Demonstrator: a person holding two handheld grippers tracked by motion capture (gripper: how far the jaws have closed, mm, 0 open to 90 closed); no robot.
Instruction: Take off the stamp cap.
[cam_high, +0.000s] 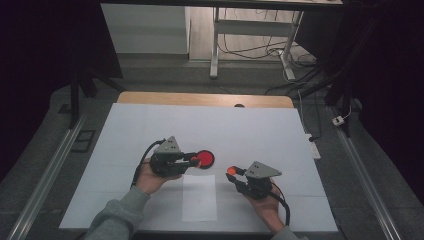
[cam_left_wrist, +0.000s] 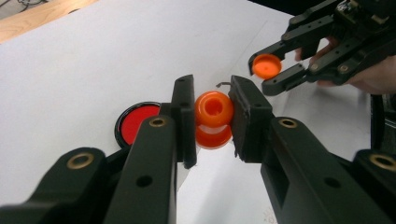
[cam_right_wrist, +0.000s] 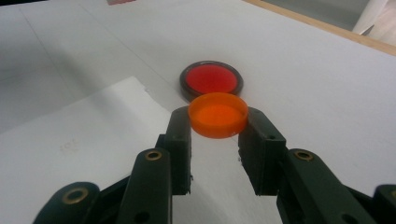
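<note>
Orange cap (cam_right_wrist: 217, 114) is pinched between the jaws of our right gripper (cam_high: 233, 175), held by its rim with the hollow side facing up in the right gripper view, lifted clear of the white table cover (cam_high: 260, 130). Our left gripper (cam_high: 192, 161) is clamped on the small orange bottle (cam_left_wrist: 214, 116), squeezing it at the neck so its open mouth shows round and dark in the left gripper view. So both sets of jaws are narrow and loaded, nothing hanging loose.

What the next bit turns on, as far as we can judge: cap and bottle are near each other but apart. In the high view the cap sits to the right of the bottle and a little closer to us, with bare cover between them. In the left gripper view the bottle's mouth looks back toward that gripper's camera rather than toward the cap (cam_left_wrist: 266, 66), which shows up and to the right of it. So if the cap is going on, its hollow and the bottle's opening have to be turned to face each other along one line, and right now they don't look lined up.

Just beyond the bottle lies a red disc with a dark rim (cam_high: 205, 158), flat on the cover. A sheet of white paper (cam_high: 199, 197) lies between our two hands
</note>
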